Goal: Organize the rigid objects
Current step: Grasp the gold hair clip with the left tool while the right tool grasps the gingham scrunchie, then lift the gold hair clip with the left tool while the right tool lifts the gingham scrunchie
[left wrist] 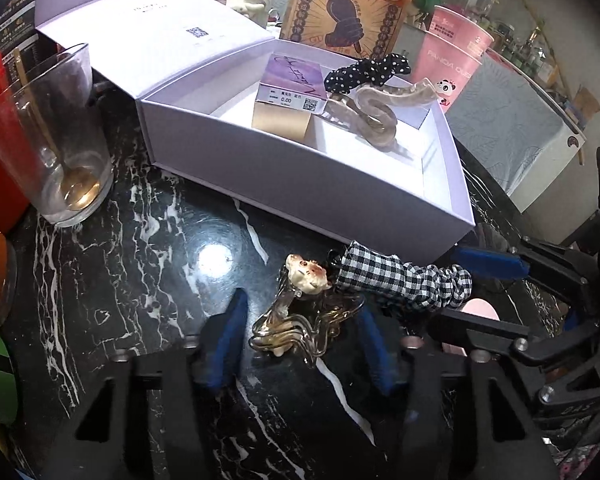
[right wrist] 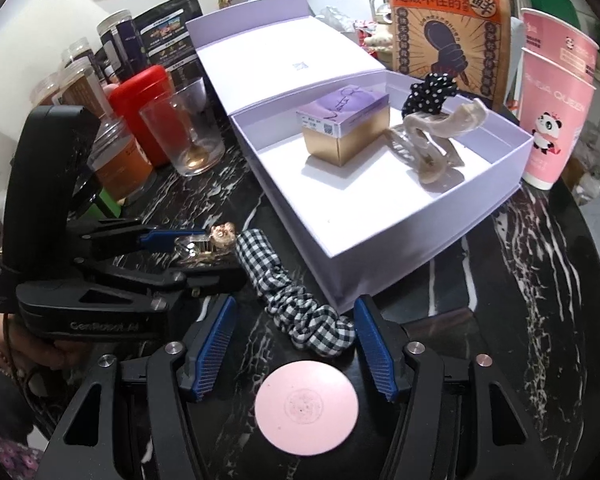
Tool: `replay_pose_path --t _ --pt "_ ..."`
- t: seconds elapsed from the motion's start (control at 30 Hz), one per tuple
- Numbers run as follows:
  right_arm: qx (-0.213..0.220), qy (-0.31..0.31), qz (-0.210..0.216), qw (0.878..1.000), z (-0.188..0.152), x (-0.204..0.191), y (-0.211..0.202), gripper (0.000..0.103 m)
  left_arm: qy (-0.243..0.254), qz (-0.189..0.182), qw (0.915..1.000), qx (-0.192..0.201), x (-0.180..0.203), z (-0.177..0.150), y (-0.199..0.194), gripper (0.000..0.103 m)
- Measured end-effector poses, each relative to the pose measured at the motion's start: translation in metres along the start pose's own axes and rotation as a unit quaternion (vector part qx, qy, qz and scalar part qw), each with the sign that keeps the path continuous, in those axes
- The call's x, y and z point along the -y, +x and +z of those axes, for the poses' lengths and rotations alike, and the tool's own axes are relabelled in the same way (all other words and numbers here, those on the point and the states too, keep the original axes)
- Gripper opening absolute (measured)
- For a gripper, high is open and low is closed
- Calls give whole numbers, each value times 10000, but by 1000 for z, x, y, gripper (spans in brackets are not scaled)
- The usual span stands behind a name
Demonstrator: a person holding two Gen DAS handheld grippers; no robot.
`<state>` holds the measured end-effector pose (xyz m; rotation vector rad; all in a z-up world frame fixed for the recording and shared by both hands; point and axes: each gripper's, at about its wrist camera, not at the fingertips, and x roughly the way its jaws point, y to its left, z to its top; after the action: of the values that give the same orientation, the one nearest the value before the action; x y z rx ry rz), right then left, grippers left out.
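One open lilac box (right wrist: 428,240) holds one small carton (right wrist: 346,128), one beige claw clip (right wrist: 432,148) and a dotted scrunchie (right wrist: 432,92) (both grippers, left gripper (left wrist: 300,344) and right gripper (right wrist: 296,336), gape apart).

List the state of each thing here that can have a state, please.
lavender box: lid open, holding three things.
drinking glass: upright, spoon inside.
beige hair claw: lying in the box.
amber hair clip: on the table, between the open left gripper fingers.
checked scrunchie: on the table, between the open right gripper fingers.
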<state>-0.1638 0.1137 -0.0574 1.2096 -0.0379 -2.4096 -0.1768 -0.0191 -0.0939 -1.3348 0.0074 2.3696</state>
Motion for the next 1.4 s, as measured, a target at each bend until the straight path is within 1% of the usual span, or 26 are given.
replay_pose_path --t 0.07,0.1,0.17,0.27,0.4,0.47,0.53,0.57,0.67,0.77,0.93,1.03,1.13,1.23,1.4 --pt "-104 17 22 9999 -1 0 3 48 -11 45 10000 49 0 -1 -2 43" --pt "-117 16 45 9999 -1 -1 3 46 -47 72 9999 101 -1 -3 -4 43" --pt "-151 -18 129 9998 -2 -3 2 39 -82 34 9999 131 -2 -4 -6 43" --pt "-223 -143 138 9996 -3 -11 4 35 -110 36 9998 171 -2 -9 -11 43" --pt "-296 -340 305 9985 -8 -25 3 34 -165 59 9996 199 -2 -19 -20 43" --pt "-300 -402 346 9981 -10 -31 3 29 -208 75 9996 201 -4 -24 -22 43" --pt "-287 -440 265 9983 -11 -36 3 26 -296 102 9993 197 -7 -30 -25 43" --pt "-274 -456 185 9984 -12 -37 4 22 -318 122 9992 200 -8 -33 -27 43" --pt "-253 -510 33 9984 -14 -42 7 22 -357 290 9987 204 -12 -43 -32 43" --pt "-212 -499 -21 9985 -16 -46 7 22 -426 290 9984 236 -16 -50 -37 43" --pt "-181 -263 -75 9995 -14 -45 11 25 -582 319 9974 288 -23 -58 -43 43" --pt "-123 -195 -30 9997 -14 -46 14 25 -641 323 9969 308 -25 -60 -46 43" --pt "-98 -239 4 9997 -14 -48 13 20 -651 341 9968 323 -25 -64 -48 43" --pt "-106 -350 143 9992 -17 -53 8 19 -705 317 9965 319 -25 -67 -51 43" --pt "-176 -468 228 9985 -30 -56 -4 19 -766 284 9961 322 -25 -73 -54 43"
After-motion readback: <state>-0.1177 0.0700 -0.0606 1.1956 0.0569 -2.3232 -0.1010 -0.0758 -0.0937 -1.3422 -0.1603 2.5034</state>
